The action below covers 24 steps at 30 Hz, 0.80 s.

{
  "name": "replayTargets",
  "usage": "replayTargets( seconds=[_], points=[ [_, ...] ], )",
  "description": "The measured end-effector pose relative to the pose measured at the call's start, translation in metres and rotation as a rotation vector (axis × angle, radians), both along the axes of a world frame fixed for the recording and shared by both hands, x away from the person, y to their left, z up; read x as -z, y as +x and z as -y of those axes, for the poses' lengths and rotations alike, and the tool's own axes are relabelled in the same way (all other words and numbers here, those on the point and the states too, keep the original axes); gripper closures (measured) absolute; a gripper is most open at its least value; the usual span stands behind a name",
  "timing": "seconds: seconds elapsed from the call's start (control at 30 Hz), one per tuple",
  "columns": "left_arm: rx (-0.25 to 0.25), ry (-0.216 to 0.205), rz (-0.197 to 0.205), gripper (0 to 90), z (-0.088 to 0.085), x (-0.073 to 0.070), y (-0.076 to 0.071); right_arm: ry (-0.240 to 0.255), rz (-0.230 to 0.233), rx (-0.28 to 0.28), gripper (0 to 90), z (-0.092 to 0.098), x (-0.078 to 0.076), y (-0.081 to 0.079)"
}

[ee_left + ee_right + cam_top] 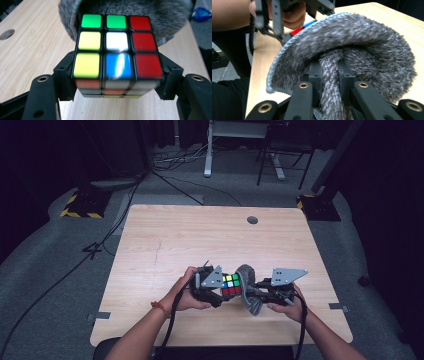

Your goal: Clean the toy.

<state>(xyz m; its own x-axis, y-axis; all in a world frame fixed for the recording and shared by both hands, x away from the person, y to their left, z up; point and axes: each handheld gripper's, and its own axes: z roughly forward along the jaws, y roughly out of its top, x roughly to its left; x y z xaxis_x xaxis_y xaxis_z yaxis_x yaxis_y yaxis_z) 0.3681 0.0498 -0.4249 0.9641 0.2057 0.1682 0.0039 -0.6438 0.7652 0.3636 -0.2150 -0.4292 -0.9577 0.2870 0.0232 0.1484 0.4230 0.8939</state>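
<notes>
Grey fuzzy cloth (248, 290) sits low at centre of the high view, clamped in the right gripper (257, 292) (a fold pinched between its jaws). Just left, touching it, the cube (231, 284) is clenched by the left gripper (225, 287).

a puzzle cube (117, 47) is clamped between the two black jaws of the left gripper (117, 86), one jaw pressed against each side. on its upper face, green, green and red squares are seen in the far row, yellow, white and red in the middle, yellow, blue and red nearest. a grey fuzzy cloth (160, 15) is touched at the cube's far edge, above the wooden table (32, 55)
</notes>
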Motion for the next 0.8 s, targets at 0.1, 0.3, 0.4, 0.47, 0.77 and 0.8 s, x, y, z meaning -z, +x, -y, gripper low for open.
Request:
replayTargets(
  seconds=[0.1, 0.3, 0.4, 0.47, 0.77, 0.8],
  points=[
    [0.003, 0.021, 0.003, 32.8, 0.002, 0.002, 0.0, -0.011, 0.011, -0.004, 77.4, -0.004, 0.0, -0.002],
    [0.024, 0.001, -0.008, 33.2, 0.003, 0.002, -0.002, -0.001, 0.064, 0.008, 77.4, -0.004, -0.007, -0.007],
    [0.037, 0.003, -0.005, 33.3, 0.007, 0.002, -0.006, 0.014, 0.091, 0.027, 77.4, -0.003, -0.012, -0.008],
    [0.055, -0.02, -0.015, 33.4, 0.007, 0.001, -0.006, -0.002, 0.101, 0.054, 77.4, -0.003, -0.012, -0.007],
    [0.031, -0.092, 0.0, 33.6, -0.004, -0.011, -0.004, -0.1, 0.045, 0.05, 77.5, -0.008, 0.007, 0.001],
    [0.02, -0.093, 0.004, 33.5, -0.006, -0.011, -0.003, -0.102, 0.041, 0.041, 77.5, -0.009, 0.008, 0.0]
  ],
)
